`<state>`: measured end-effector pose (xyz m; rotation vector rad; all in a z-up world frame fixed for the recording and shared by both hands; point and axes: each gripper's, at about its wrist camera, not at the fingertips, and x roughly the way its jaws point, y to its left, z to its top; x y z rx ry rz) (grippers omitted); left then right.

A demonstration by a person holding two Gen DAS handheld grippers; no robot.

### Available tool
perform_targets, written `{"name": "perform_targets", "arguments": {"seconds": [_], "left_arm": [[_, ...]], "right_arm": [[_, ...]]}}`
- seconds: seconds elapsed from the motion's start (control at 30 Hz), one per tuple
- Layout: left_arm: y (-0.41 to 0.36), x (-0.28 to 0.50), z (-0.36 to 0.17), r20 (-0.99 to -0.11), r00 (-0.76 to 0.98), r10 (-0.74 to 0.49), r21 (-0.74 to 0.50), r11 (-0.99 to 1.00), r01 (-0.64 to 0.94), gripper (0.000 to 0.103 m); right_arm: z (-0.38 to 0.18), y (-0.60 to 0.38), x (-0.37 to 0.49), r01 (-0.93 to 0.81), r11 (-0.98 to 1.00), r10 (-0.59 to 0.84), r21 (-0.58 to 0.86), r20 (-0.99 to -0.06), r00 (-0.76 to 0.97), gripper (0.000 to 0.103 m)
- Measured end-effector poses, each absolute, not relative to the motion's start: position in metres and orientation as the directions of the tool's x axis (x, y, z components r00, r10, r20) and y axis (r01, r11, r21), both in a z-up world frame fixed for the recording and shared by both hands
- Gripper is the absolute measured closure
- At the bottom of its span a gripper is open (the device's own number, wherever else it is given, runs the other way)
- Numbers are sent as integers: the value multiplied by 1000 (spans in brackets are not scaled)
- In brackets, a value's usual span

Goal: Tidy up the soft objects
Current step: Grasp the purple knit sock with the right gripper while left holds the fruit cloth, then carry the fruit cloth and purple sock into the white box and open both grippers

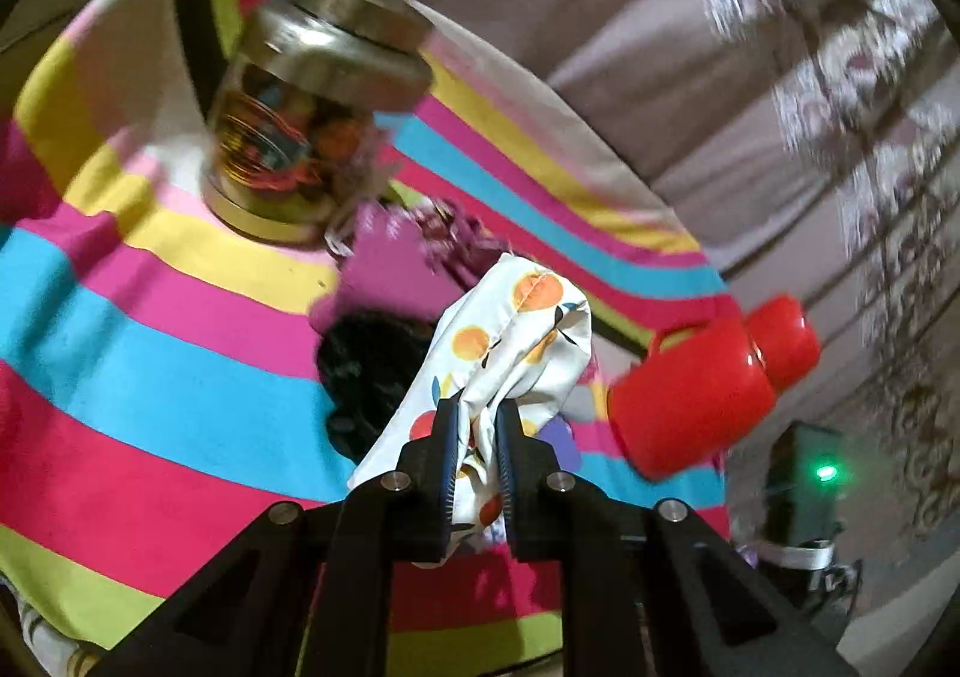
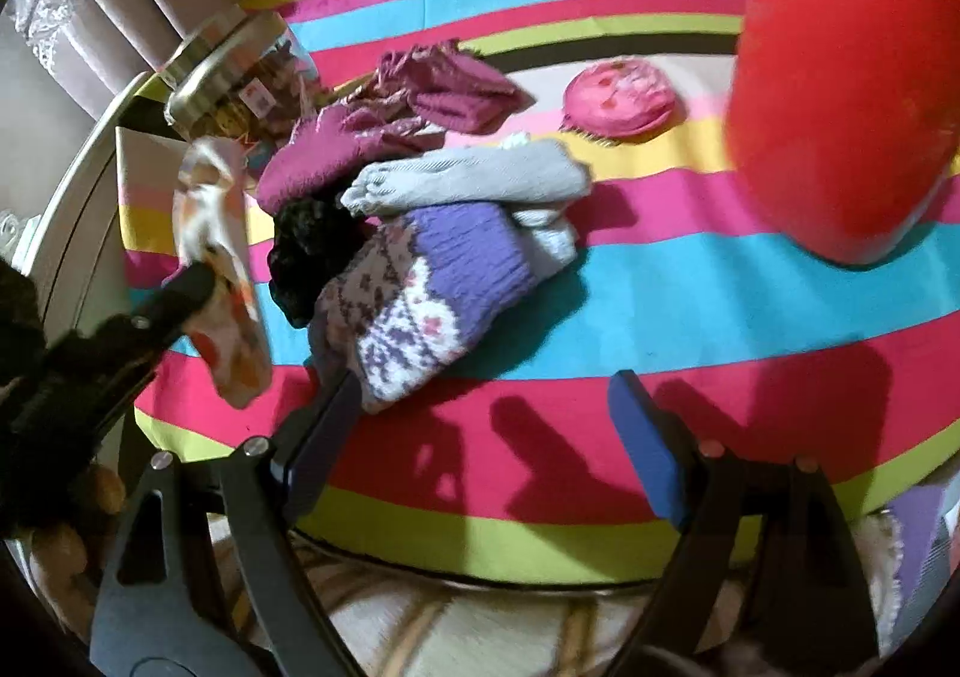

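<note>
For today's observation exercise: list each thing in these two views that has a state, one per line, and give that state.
Left claw: shut on the white orange-print cloth, lifted.
Right claw: open, empty.
Glass jar with metal lid: lid on.
Red plastic flask: capped.
Purple-and-white knitted piece: lying in the pile.
Grey knit: folded, on the pile.

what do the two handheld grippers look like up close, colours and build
Both the left gripper and right gripper are matte black plastic frames with triangular cut-outs, silver round bolts at the joints, and flat blue ribbed pads lining the fingers. No cables or markings show.
</note>
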<state>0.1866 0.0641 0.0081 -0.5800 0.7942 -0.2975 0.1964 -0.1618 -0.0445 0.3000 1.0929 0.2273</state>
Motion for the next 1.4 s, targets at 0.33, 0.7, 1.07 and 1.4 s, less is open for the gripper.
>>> {"name": "perform_targets", "arguments": {"seconds": [0.33, 0.7, 1.07, 1.4], "left_arm": [[71, 183, 6, -566, 694, -446, -605, 796, 18, 90], [78, 181, 4, -549, 717, -430, -626, 780, -11, 90], [74, 181, 4, -534, 716, -449, -643, 766, 0, 90], [63, 180, 7, -510, 717, -475, -654, 756, 36, 90]], "right_arm": [[-65, -150, 224, 77, 910, 339, 407, -839, 425, 16], [-58, -144, 219, 5, 913, 356, 408, -801, 481, 82], [-25, -181, 182, -44, 923, 333, 382, -735, 591, 86], [-2, -207, 157, -37, 959, 228, 282, -684, 693, 86]]}}
